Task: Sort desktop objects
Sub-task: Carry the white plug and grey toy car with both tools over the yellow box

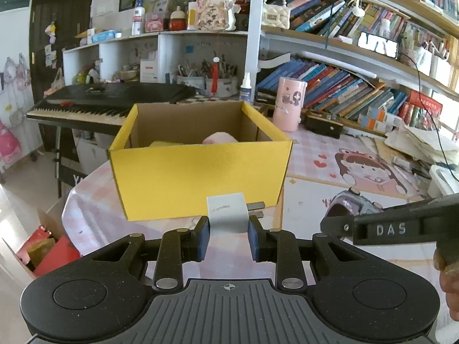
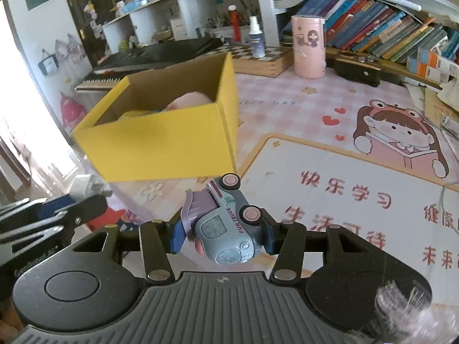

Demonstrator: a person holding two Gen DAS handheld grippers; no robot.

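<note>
A yellow cardboard box [image 1: 198, 177] stands open on the pink desk mat, holding a pink soft item [image 1: 219, 138] and something yellow. My left gripper [image 1: 228, 239] is shut on a white charger plug [image 1: 228, 213] and holds it just in front of the box. My right gripper [image 2: 222, 236] is shut on a blue and purple toy truck [image 2: 222, 226], held above the mat to the right of the box [image 2: 160, 140]. The truck also shows in the left wrist view [image 1: 351, 203]. The left gripper with the plug [image 2: 86, 185] shows at the left of the right wrist view.
A pink cylinder container [image 2: 308, 47] and a spray bottle [image 2: 256, 38] stand behind the box. A black keyboard piano [image 1: 109, 100] sits at back left. Shelves of books [image 1: 344, 89] line the back right. The table edge drops off at left.
</note>
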